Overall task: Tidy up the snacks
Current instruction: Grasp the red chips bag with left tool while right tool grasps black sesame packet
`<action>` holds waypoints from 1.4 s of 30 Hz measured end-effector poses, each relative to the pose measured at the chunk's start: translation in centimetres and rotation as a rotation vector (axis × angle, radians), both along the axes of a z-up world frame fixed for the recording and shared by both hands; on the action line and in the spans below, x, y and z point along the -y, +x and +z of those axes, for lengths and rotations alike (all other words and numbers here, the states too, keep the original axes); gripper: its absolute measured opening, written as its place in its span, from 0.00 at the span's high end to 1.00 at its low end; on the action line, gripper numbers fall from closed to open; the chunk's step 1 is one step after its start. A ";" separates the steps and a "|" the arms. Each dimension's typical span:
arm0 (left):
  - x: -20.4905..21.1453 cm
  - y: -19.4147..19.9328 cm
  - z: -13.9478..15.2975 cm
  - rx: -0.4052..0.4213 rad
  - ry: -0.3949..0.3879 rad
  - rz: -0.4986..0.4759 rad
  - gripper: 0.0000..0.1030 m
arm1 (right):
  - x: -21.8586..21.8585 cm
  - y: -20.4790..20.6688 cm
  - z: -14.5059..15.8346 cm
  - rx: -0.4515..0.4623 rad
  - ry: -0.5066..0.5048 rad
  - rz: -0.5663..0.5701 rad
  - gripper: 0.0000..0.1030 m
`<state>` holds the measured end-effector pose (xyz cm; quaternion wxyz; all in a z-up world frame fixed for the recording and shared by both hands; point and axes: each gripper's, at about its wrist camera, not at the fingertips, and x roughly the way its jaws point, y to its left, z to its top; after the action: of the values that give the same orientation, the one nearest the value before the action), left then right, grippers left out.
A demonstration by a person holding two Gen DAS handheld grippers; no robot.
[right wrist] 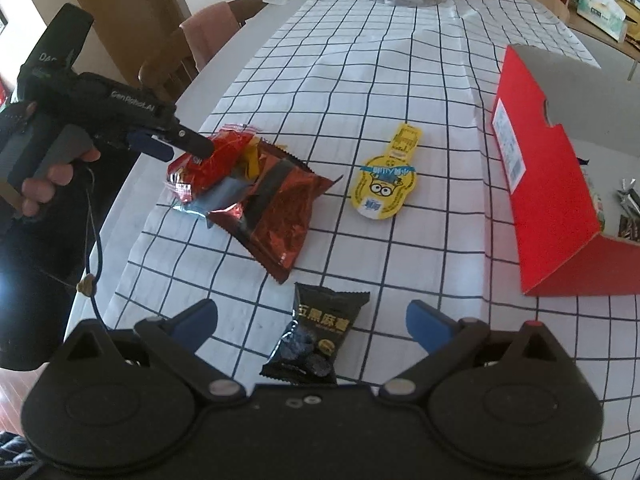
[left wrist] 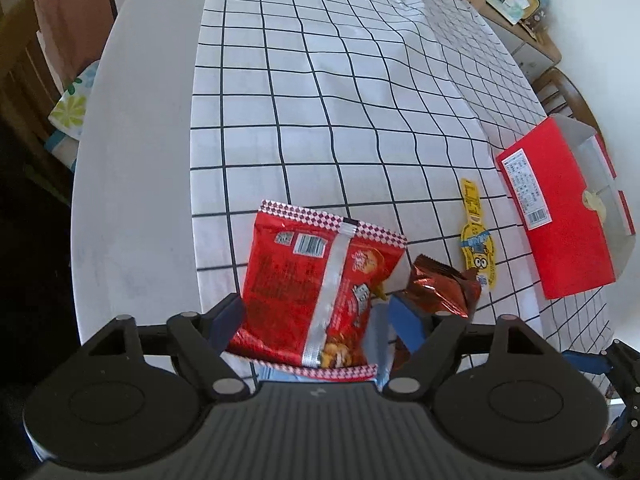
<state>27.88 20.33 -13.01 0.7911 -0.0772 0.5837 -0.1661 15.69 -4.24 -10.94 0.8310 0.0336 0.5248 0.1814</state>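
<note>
Left wrist view: left hand-held gripper [left wrist: 316, 316] clamps the red snack bag [left wrist: 320, 284] near the tabletop's [left wrist: 132, 200] left edge; right hand-held gripper [right wrist: 312, 320] gapes apart around the black packet [right wrist: 316, 336].

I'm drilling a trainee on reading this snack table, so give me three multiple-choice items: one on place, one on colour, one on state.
1. Where does the black snack packet lie?
A. Inside the red box
B. On the checked cloth between the right gripper's fingers
C. On top of the yellow packet

2. What colour is the cartoon-face packet?
A. Green
B. Yellow
C. Purple

3. What is the left gripper doing?
A. Hanging open over bare cloth
B. Shut on the black snack packet
C. Closed on the red snack bag

Answers: 1 B, the right wrist view shows it on the cloth between the open right gripper fingers; 2 B, its body is yellow with a blue band; 3 C, both views show the bag pinched between its fingers.
</note>
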 end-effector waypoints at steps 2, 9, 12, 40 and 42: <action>0.0 0.5 -0.2 0.000 0.007 -0.002 0.22 | -0.3 0.3 -0.2 -0.003 -0.002 0.004 0.02; -0.1 1.8 -1.6 -0.033 0.008 -0.019 0.19 | -1.9 1.7 -0.3 0.003 -0.001 0.030 0.02; 0.3 2.1 -2.4 -0.051 0.010 -0.035 0.19 | -2.3 1.9 -0.4 -0.003 0.003 0.036 0.02; 1.1 0.0 -2.5 0.010 0.081 0.085 0.27 | -1.7 0.0 -5.1 -0.055 -0.145 -0.046 0.43; 0.8 -0.2 -2.3 0.015 0.075 0.103 0.27 | -1.7 -0.1 -4.9 -0.042 -0.151 -0.046 0.56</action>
<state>27.68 19.50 -15.34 0.8052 -0.0762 0.5788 -0.1038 15.62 -2.52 -15.89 0.8238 -0.0131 0.5536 0.1215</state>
